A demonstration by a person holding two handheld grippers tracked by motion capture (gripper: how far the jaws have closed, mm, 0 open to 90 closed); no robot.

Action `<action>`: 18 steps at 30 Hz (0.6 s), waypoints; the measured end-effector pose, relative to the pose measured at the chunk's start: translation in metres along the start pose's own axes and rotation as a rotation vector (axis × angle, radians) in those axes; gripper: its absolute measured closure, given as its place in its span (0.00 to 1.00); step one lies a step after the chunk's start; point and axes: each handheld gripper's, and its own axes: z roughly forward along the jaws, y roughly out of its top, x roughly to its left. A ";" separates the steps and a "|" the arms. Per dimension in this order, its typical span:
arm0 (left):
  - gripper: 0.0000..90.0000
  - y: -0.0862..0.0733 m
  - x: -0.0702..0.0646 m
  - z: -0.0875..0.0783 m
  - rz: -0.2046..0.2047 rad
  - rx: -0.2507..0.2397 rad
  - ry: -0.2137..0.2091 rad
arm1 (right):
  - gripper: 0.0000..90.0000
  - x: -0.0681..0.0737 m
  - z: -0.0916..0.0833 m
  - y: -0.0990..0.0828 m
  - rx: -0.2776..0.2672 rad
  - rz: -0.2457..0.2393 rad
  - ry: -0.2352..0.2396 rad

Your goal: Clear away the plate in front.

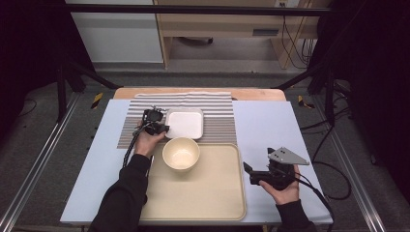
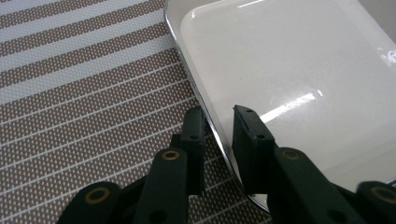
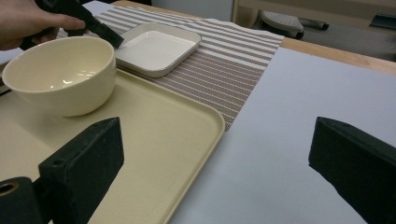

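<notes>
A white square plate (image 1: 184,123) (image 2: 280,70) (image 3: 156,46) lies on a striped mat (image 1: 217,116) (image 2: 93,93). My left gripper (image 1: 162,128) (image 2: 219,112) is at the plate's left edge. Its jaws straddle the rim, one outside over the mat and one inside over the plate, and a narrow gap still shows between the pads and the rim. A cream bowl (image 1: 181,153) (image 3: 60,74) stands upright at the far end of a beige tray (image 1: 212,193) (image 3: 154,140). My right gripper (image 1: 256,166) (image 3: 215,154) hovers to the right of the tray, its jaws wide apart and empty.
The table top (image 1: 266,125) is covered in pale blue-grey, with a wooden edge at the far side. Black frame poles and cables stand on the floor around the table. A cable trails from each gripper.
</notes>
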 end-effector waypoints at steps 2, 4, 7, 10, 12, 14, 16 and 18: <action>0.85 0.000 0.001 0.000 -0.016 0.001 -0.006 | 0.04 0.000 0.000 0.000 0.001 0.000 -0.001; 0.85 0.001 0.001 0.000 -0.021 0.012 -0.006 | 0.04 0.000 0.001 0.000 0.001 -0.001 0.000; 0.86 0.001 0.001 0.000 -0.043 0.012 -0.009 | 0.04 0.000 0.001 0.000 0.001 -0.003 0.000; 0.87 0.001 0.001 0.000 -0.064 0.007 -0.010 | 0.04 0.000 0.001 0.000 0.002 -0.002 0.003; 0.88 0.001 0.001 -0.001 -0.068 0.007 -0.005 | 0.04 0.000 0.002 0.000 0.004 -0.004 0.002; 0.90 0.001 0.002 -0.002 -0.081 0.000 -0.004 | 0.04 0.000 0.002 0.000 0.004 -0.004 0.001; 0.92 0.002 0.002 -0.004 -0.088 -0.016 -0.006 | 0.04 0.000 0.002 0.000 0.004 -0.005 0.001; 0.93 0.003 0.002 -0.007 -0.088 -0.032 -0.011 | 0.04 0.000 0.002 0.000 0.006 -0.004 0.000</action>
